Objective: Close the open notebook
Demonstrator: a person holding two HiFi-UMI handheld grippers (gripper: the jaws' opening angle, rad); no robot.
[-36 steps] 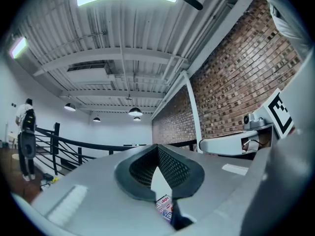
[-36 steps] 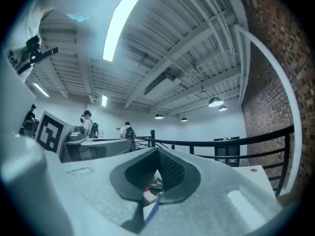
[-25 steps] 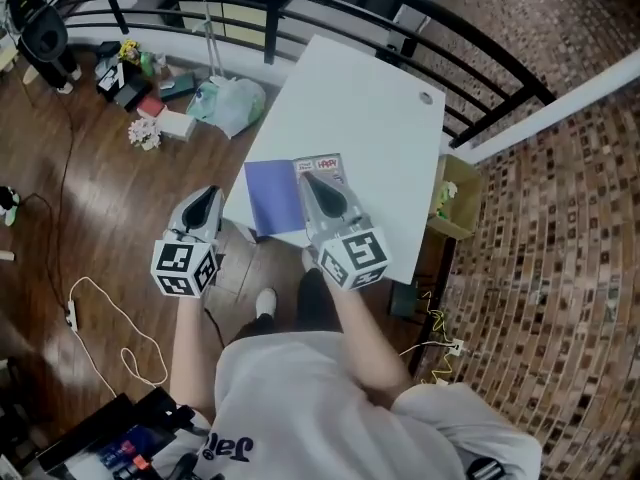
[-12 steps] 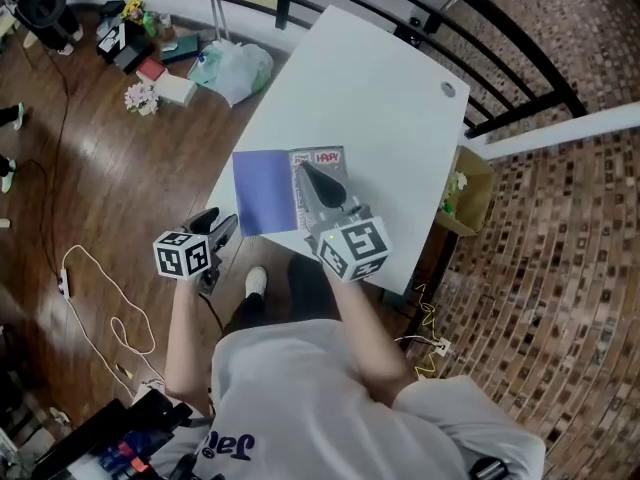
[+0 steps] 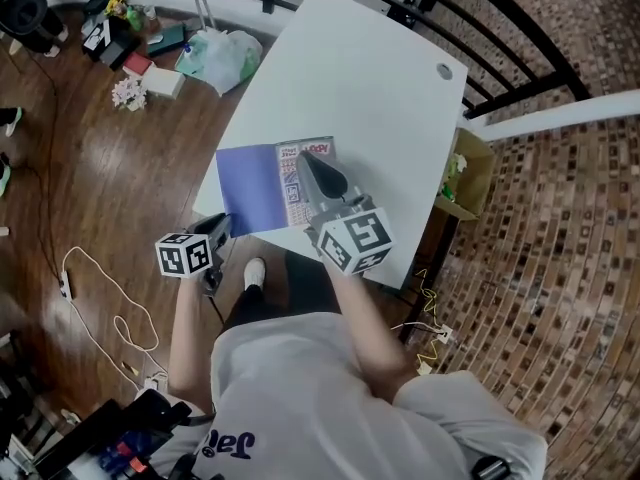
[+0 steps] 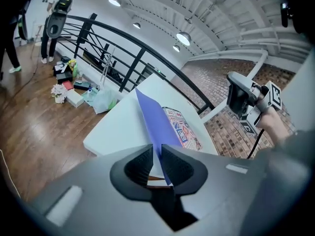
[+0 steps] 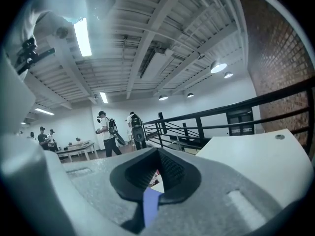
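The open notebook lies near the front edge of the white table (image 5: 370, 98), with its blue cover (image 5: 248, 190) on the left and a printed page (image 5: 300, 193) on the right. My left gripper (image 5: 222, 224) sits at the table's near left corner. In the left gripper view the blue cover (image 6: 150, 119) runs up out of the narrow gap between the jaws, which have just been closing on its near edge, so my left gripper (image 6: 156, 150) grips it. My right gripper (image 5: 306, 161) hovers over the printed page, its tips together on nothing (image 7: 157, 154).
A black railing (image 5: 500, 28) runs behind the table. A cardboard box (image 5: 462, 183) stands at the table's right side. A plastic bag (image 5: 215, 53) and small clutter lie on the wooden floor at upper left, and a white cable (image 5: 100, 298) lies at left. People (image 7: 106, 129) stand far off.
My left gripper has dropped from beside the table to the blue cover's near corner, and its jaws now hold that edge. The right gripper has shifted slightly over the printed page.
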